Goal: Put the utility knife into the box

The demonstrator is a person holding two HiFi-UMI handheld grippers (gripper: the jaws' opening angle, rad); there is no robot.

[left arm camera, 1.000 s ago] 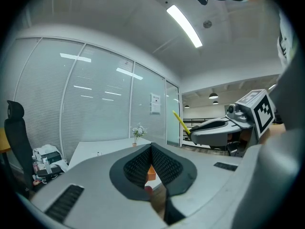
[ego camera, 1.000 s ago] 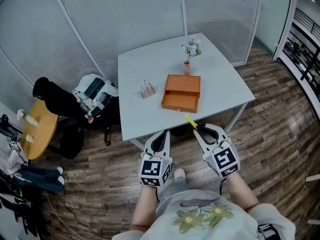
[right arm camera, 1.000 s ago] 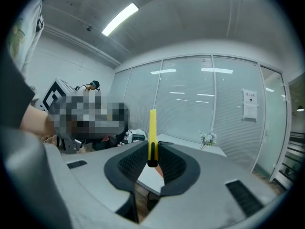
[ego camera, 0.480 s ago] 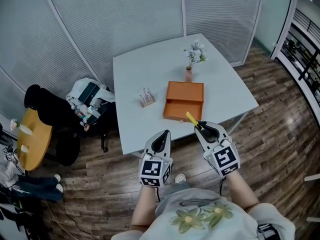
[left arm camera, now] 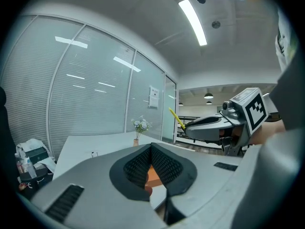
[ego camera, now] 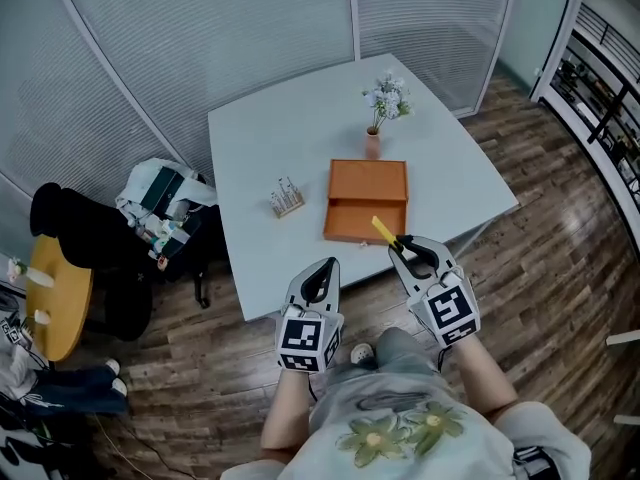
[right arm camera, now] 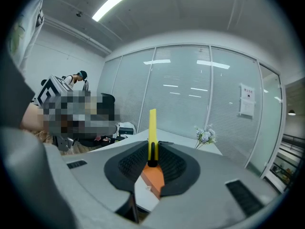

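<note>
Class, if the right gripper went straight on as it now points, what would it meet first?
Probably the orange box, directly ahead of the right gripper and its utility knife; height is unclear, so it may pass over.

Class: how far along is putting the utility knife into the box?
Done: the right gripper is shut on the yellow utility knife. In hand: the knife hovers near the orange box. Left: place it inside and release. The left gripper is shut, empty.

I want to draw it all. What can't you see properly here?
The knife: lower end hidden between the right tongs, right gripper view.
The box: inside too small, head view; right tongs cover most, right gripper view.
The small thing left of the box: too small to name, head view.
</note>
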